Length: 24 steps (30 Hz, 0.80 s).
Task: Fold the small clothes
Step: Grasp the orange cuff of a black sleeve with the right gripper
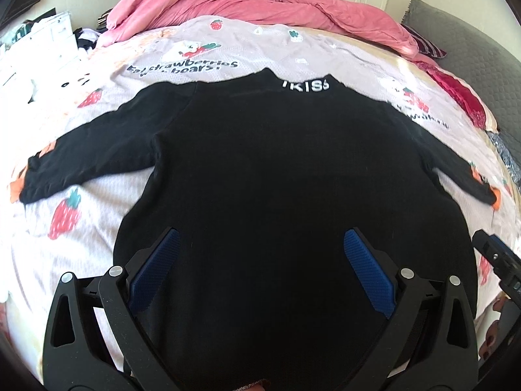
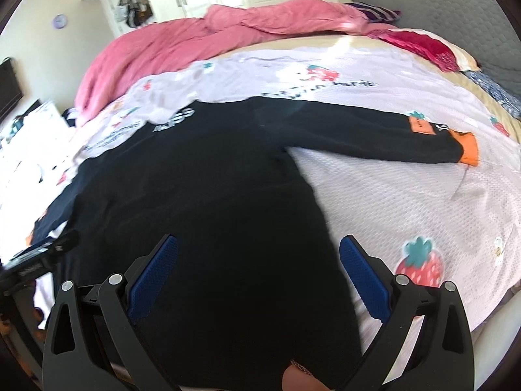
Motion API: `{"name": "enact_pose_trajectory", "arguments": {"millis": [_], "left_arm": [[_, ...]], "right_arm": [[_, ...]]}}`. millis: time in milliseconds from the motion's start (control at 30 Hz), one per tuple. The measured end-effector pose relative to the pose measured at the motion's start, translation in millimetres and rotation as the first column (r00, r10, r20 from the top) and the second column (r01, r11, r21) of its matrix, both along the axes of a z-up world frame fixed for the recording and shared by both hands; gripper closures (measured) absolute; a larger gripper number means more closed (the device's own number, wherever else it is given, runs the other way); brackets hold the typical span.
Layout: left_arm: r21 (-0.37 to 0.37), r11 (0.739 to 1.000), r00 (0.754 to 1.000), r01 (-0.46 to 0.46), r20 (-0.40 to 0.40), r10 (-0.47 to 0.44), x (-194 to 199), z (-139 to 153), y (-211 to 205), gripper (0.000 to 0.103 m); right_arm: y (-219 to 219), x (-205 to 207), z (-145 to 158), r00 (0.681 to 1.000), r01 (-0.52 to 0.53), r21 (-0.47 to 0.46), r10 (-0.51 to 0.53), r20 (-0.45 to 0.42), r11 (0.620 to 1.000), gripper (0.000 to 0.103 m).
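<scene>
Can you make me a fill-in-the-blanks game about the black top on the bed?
1. The black long-sleeved top lies spread flat with both sleeves stretched ____.
2. The cuff on its sleeve is coloured ____.
3. The sheet under it is printed with red ____.
4. The crumpled quilt behind it is ____.

Missing words: out; orange; strawberries; pink

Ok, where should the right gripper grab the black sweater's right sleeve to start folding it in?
Probably at the orange cuff of the black sweater: the sleeve lies flat, stretched out rightwards. Come from the outer side, open fingers pinching the cuff's edge.
</scene>
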<state>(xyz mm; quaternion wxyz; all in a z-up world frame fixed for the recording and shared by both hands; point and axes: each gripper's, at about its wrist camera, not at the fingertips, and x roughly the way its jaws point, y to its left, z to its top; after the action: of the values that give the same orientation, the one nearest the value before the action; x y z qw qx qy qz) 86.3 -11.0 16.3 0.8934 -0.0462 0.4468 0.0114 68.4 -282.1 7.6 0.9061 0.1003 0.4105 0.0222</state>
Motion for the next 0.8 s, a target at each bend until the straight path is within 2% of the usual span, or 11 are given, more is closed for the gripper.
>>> {"name": "enact_pose_trajectory", "arguments": {"millis": [500, 667, 800], "left_arm": [[-0.011, 1.000, 0.999, 0.012, -0.039, -0.013, 75, 1, -14, 0.008], [-0.034, 0.999, 0.997, 0.040, -0.065, -0.042, 98, -1, -20, 0.008], [-0.019, 0.999, 0.997, 0.038, -0.073, -0.039, 115, -1, -23, 0.008]], "right_arm": [[-82, 52, -14, 0.978, 0.200, 0.070, -0.195, -0.079, 0.977, 0.004], [-113, 69, -18, 0.957, 0.283, 0.093, -0.275, -0.094, 0.955, 0.004], [-143, 82, -30, 0.929, 0.357, 0.155, -0.332, -0.164, 0.921, 0.004]]}}
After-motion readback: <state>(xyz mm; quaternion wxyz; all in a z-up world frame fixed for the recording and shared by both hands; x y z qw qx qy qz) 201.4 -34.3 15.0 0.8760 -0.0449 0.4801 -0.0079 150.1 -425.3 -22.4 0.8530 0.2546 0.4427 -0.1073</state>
